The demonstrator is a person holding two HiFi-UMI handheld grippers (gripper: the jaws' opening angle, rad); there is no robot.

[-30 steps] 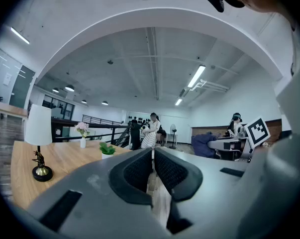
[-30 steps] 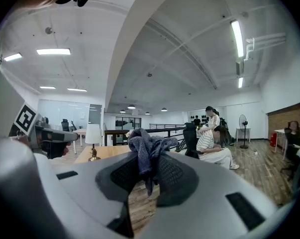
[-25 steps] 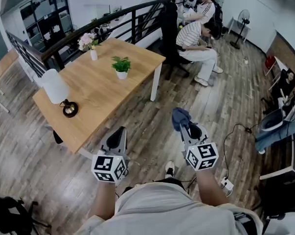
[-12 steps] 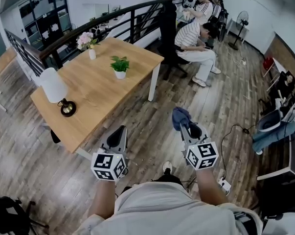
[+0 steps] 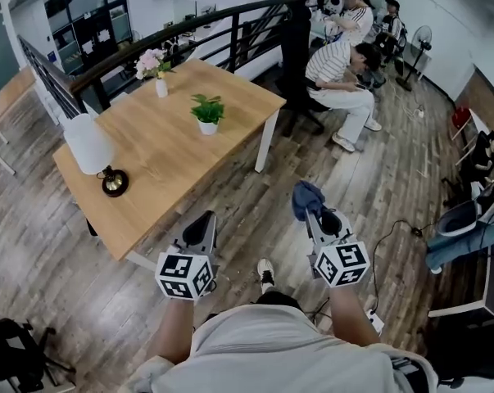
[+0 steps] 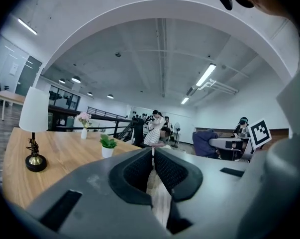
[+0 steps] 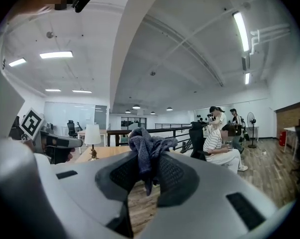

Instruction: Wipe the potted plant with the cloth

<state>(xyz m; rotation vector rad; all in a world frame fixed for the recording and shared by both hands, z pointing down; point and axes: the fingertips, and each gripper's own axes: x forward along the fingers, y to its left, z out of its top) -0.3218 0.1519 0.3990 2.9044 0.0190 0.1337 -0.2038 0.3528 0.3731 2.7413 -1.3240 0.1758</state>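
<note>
Cloth (image 7: 148, 151) pinched between jaws of right gripper (image 7: 149, 176), bunched end protruding past tips, presumably as wiping pad. Left gripper (image 6: 153, 169) carried empty, jaws pressed together, likely free for steadying pot. Both held over floor, well short of table (image 5: 169, 178). Potted plant (image 5: 207, 113) seen on table's far half, untouched; wiping judged not yet begun.

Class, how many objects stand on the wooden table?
3: a vase of pink flowers at the table's far edge, the potted plant nearer its middle, and a white-shaded lamp at its left end. Nothing looks hidden behind them.
</note>
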